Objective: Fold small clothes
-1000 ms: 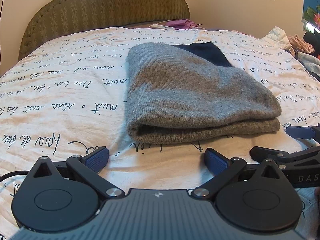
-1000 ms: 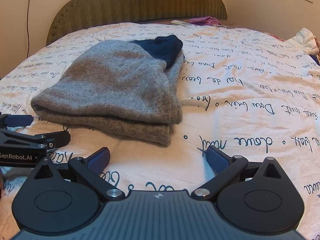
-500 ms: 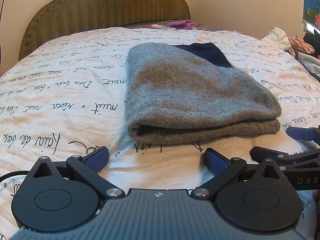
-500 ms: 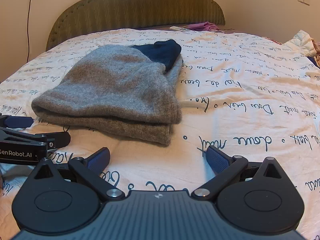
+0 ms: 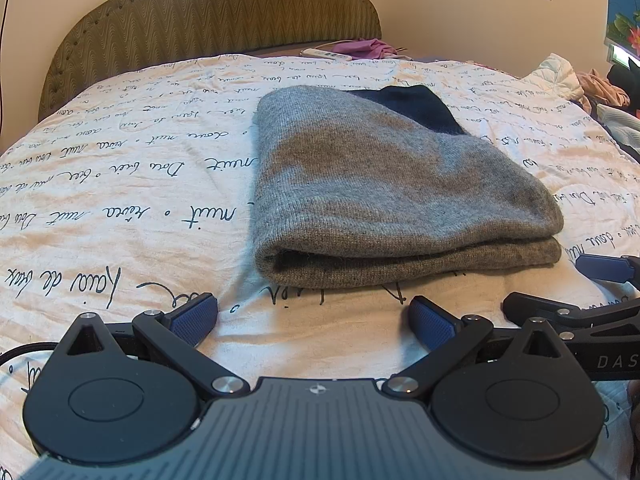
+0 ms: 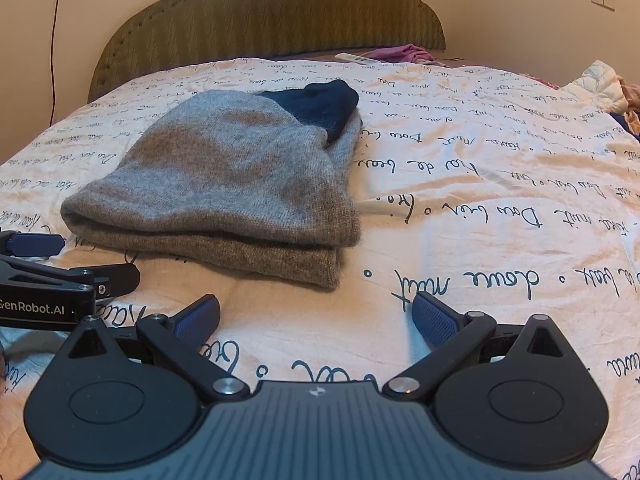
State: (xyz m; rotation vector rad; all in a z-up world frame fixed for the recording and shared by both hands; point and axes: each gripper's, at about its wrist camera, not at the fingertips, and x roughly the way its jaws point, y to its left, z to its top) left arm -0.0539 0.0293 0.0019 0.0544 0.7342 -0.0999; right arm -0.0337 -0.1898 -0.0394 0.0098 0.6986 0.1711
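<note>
Since the earlier frames, the right wrist view is seen to have tilted upward slightly, with more headboard and wall exposed; the left wrist view is unchanged, and the garment is not displaced. A folded grey knit garment (image 5: 384, 184) is observed lying flat on the script-printed bedspread (image 5: 120, 184), its rounded fold edge facing the cameras and a dark navy portion (image 5: 416, 108) exposed at its far end. The left gripper (image 5: 314, 314) is held just short of that near edge, fingers spread wide, nothing between them. The right gripper (image 6: 316, 314) is likewise spread and empty, positioned off the garment's right corner, over bare bedspread. No contact between either tool and the garment is noted. An olive padded headboard (image 6: 272, 12) is recorded behind the bed.
</note>
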